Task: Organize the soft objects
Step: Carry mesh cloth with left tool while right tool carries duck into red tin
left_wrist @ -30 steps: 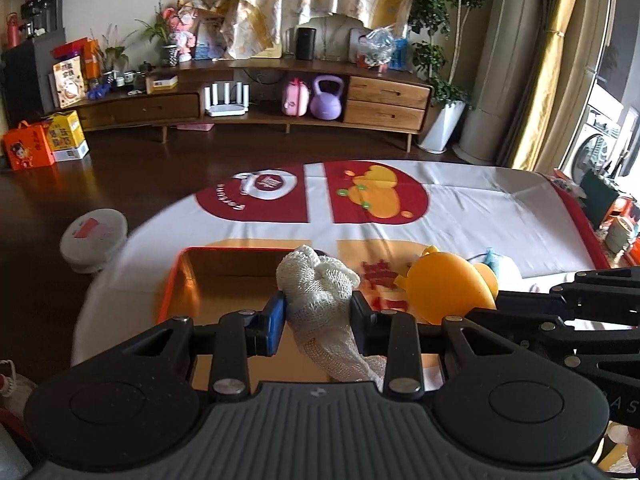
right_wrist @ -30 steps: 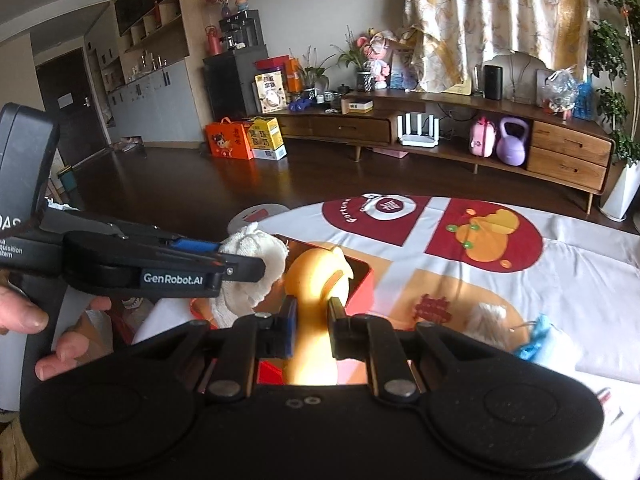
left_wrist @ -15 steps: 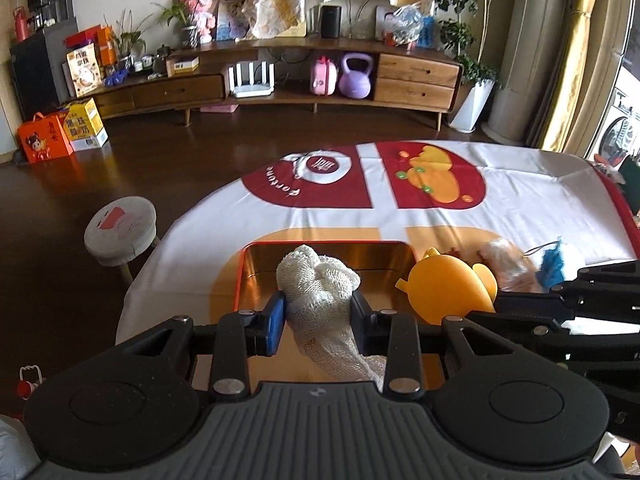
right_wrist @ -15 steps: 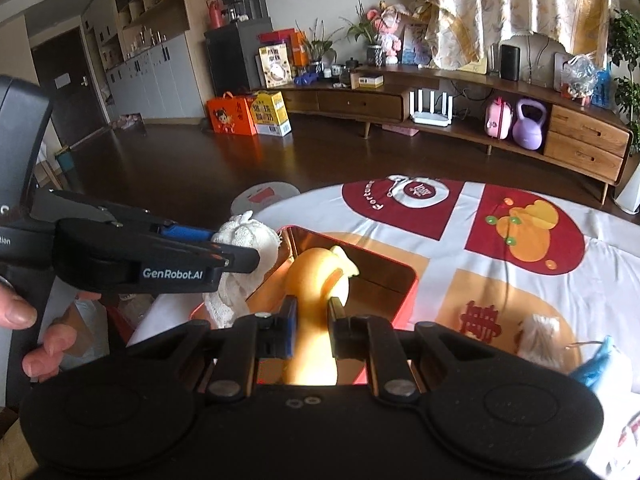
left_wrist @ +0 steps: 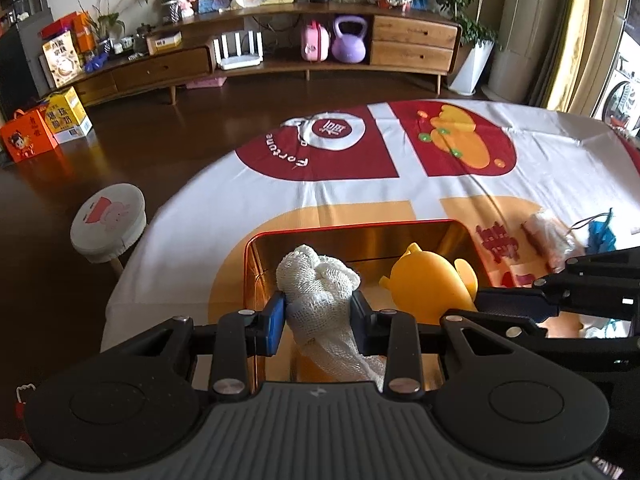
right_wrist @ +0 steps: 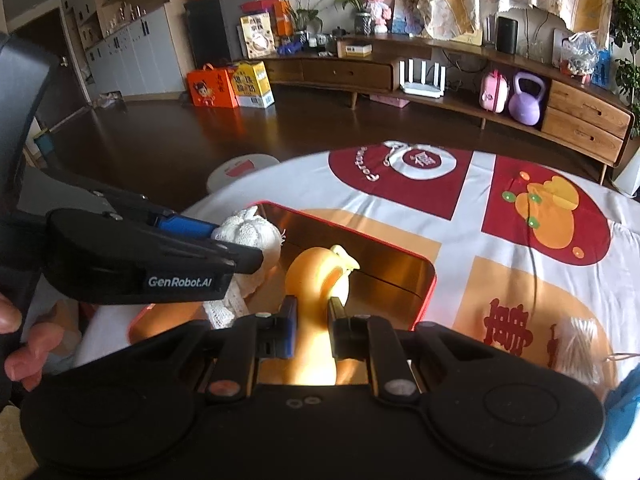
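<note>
Off to my far left a small round stool (left_wrist: 107, 222) stands on the floor, clear of the work. My left gripper (left_wrist: 318, 316) is pinching a white mesh bundle (left_wrist: 320, 280) at its waist, the loose tail hanging under the jaws, so the soft thing keeps together as I carry it. Just ahead of and below those fingertips sits the red tin (left_wrist: 360, 227), open with its gold inside showing, which I judge is where both pieces belong. To the right, my right gripper (right_wrist: 312, 328) is squeezed onto the narrow body of a yellow rubber duck (right_wrist: 320, 276), head up over the tin. Further right, beyond both tools, a pale fluffy item (left_wrist: 550, 232) and a blue tangle (left_wrist: 600, 234) lie on the printed tablecloth (left_wrist: 360, 188), not yet collected.
</note>
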Tool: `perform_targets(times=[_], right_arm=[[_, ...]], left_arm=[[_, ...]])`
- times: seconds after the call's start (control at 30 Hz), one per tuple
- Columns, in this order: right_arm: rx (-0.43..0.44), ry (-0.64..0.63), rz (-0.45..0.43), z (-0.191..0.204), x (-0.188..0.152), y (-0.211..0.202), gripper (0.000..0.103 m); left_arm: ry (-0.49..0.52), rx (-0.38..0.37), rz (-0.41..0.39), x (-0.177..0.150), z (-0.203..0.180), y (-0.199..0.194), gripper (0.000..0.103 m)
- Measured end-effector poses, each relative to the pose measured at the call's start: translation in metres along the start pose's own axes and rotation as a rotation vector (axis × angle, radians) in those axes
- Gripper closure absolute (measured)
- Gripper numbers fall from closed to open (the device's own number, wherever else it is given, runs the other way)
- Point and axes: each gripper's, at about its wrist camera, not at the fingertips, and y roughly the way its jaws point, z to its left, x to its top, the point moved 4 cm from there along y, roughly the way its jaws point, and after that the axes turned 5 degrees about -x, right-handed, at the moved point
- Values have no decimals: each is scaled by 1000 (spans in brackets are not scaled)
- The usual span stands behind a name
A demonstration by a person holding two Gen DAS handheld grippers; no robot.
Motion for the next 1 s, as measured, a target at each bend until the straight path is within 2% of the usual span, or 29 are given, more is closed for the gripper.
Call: perform_targets(times=[0.33,0.6,0.73,0.83,1.0], right_arm=[[-13,-49,56,7,-5,33,88],[-16,-73,82,13,-14,41,88],[-13,-78,96,13,-16,43,83],[-18,-78,96,13,-15,43,82],[-19,-71,96,11,-15,41,77]], left_arm=[[58,22,66,5,0,40,69],[59,26,85,4,5,53,69],[52,27,85,2,5,54,69],[47,30,84,1,5,54,66],[34,30,85,1,5,53,55]])
